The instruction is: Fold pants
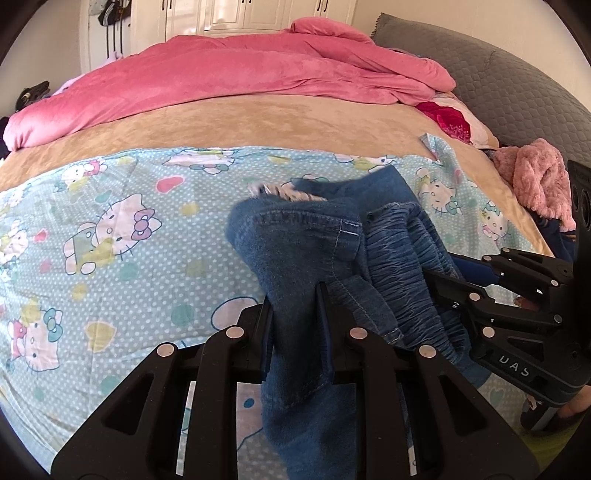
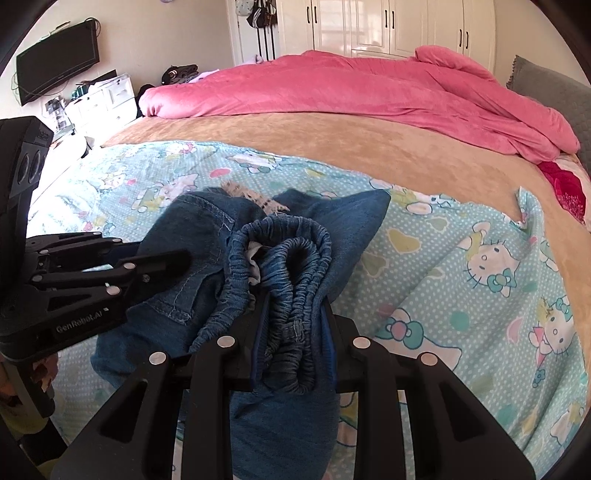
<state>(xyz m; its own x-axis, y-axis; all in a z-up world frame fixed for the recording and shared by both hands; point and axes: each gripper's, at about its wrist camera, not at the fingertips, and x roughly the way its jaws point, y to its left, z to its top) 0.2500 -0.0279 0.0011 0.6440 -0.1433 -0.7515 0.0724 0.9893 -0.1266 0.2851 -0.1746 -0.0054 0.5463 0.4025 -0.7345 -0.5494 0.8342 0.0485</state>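
Left wrist view
Left gripper [image 1: 295,295]: clamped on a denim fold of the pants [image 1: 295,236]; cloth hangs down between the jaws and below them.
Pants: bunched blue denim over the sheet [image 1: 110,221], on the bed's near half, right of centre.
Right gripper [image 1: 443,273]: comes in from the right edge, its tips buried in the gathered waistband [image 1: 410,251].
Open room: the sheet lies bare to the left of the pants; a tan blanket [image 1: 258,118] spreads behind it.
Edges: a pink quilt [image 1: 258,70] is heaped along the far side; a grey headboard [image 1: 480,77] stands at right; a fluffy pink garment [image 1: 535,177] sits at the bed's right edge.

Right wrist view
Right gripper [image 2: 293,314]: closed on the waistband [image 2: 291,258], the elastic folds squeezed between the pads.
Left gripper [image 2: 177,258]: enters from the left edge, tips against the denim.
Pants [image 2: 192,236]: heaped between both grippers, a pale frayed hem [image 2: 255,195] behind.
Open room: the sheet [image 2: 461,258] is bare to the right; the tan blanket [image 2: 369,140] lies beyond it.
Edges: the quilt [image 2: 351,85] lies along the far side; a TV [image 2: 59,59] hangs at far left; wardrobes [image 2: 369,26] stand behind the bed.
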